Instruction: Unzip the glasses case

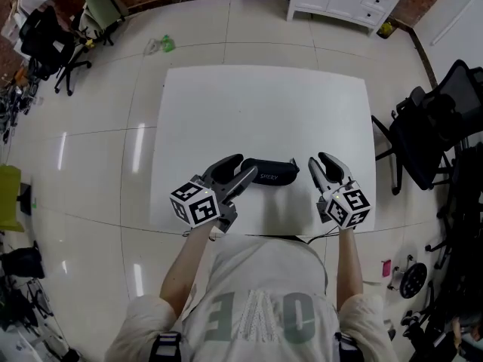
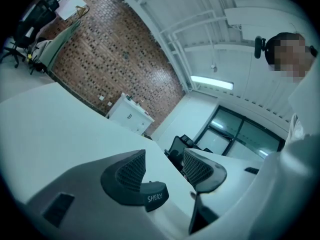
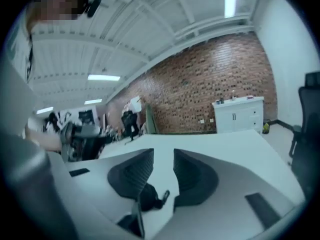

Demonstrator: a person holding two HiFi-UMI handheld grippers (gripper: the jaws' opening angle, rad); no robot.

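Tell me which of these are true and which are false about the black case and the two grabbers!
1. The glasses case lies on the white table. True.
2. The right gripper is squeezed shut. False: its jaws stand apart and hold nothing.
3. The glasses case is red. False: it is black.
4. One end of the glasses case sits between the jaws of the left gripper. True.
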